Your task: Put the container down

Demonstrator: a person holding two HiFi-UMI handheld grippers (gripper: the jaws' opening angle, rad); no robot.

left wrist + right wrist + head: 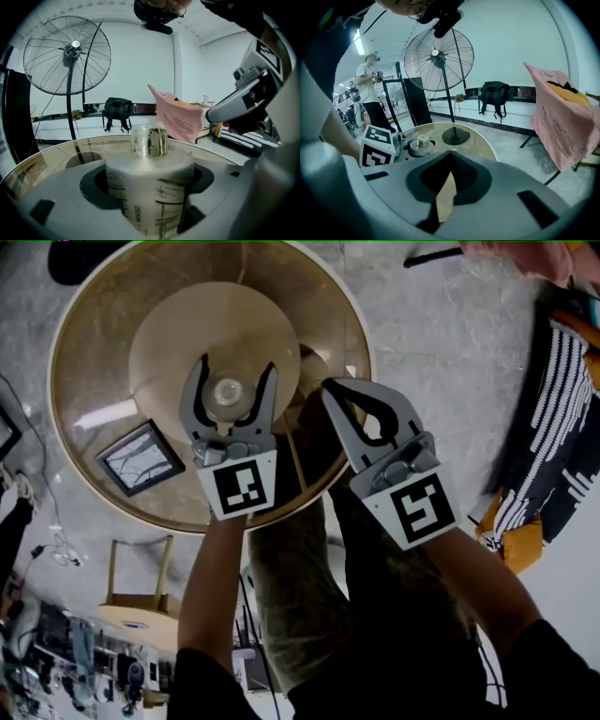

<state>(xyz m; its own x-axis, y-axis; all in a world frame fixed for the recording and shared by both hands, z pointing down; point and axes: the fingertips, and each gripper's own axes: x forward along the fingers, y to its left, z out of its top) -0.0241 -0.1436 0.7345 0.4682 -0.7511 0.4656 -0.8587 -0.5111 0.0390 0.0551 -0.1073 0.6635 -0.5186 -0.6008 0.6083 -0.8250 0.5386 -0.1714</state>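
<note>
Container [150, 187]: translucent white cylinder, flat top, with a small clear knob-like cap standing on its centre. The contents cannot be seen through the wall.

Writing: dark graduation lines and ticks run down the near side, with one word printed vertically beside them, too blurred to read. Each gripper's cube carries a black-and-white square marker and no lettering.

Left gripper [236, 365]: jaws clasped round the container's body, one on each side, in firm contact. The container stands upright.

Position: the container is over the middle of the round glass table [89, 352], above the tan base that shows through the glass. Whether its bottom touches the glass cannot be told.

Right gripper [337, 385]: just right of the left one, over the table's right edge. Jaws closed tip to tip, nothing between them.

On the table, near left: a dark-framed square panel [141, 458] lying flat.

Surroundings: a standing fan [68, 54] far left, a black backpack [117, 112] against the far wall, a pink cloth [180, 117] to the right. A wooden stool [141, 601] is on the floor near the person's left arm. A second person [370, 93] stands far left.
</note>
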